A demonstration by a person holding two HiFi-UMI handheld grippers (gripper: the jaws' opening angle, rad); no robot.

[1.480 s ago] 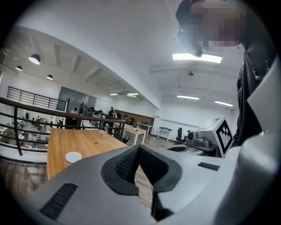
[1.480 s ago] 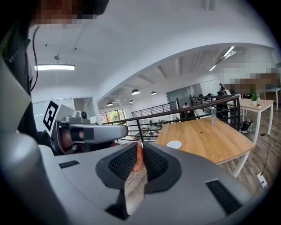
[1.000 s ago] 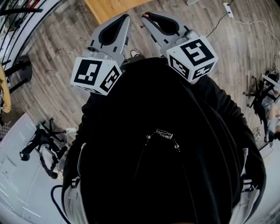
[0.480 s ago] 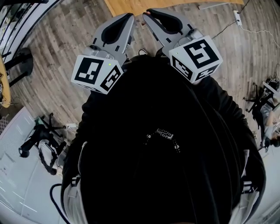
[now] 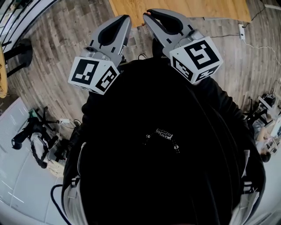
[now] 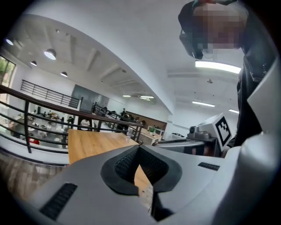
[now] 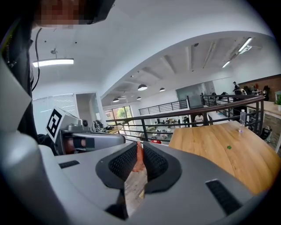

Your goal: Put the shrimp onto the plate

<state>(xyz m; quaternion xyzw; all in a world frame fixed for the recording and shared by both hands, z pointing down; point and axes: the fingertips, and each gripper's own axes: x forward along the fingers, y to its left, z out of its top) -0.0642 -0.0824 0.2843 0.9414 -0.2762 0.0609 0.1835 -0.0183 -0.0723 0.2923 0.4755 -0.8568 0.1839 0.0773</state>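
Head view: the left tongs (image 5: 124,19) and right tongs (image 5: 149,14) sit side by side, tips nearly touching and aimed at the wooden desk (image 5: 184,6) just ahead of them. I see no plate here.

Left gripper view: the left tongs (image 6: 139,150) are clenched tip to tip on nothing, with the desk (image 6: 88,138) lying beyond them.

Right gripper view: the right tongs (image 7: 139,154) are grasping the shrimp (image 7: 139,161), which is pink and pinched upright between the pads close to the tips. Ahead and to their right the desk (image 7: 219,145) carries only a green speck (image 7: 228,147) and a bottle (image 7: 240,119), and no plate shows.

I judge this the carrying step. With such a shallow pinch I should hold pressure even and avoid jolts. I would find the plate first, bring the tips low over it, then release, with the left tongs held aside.
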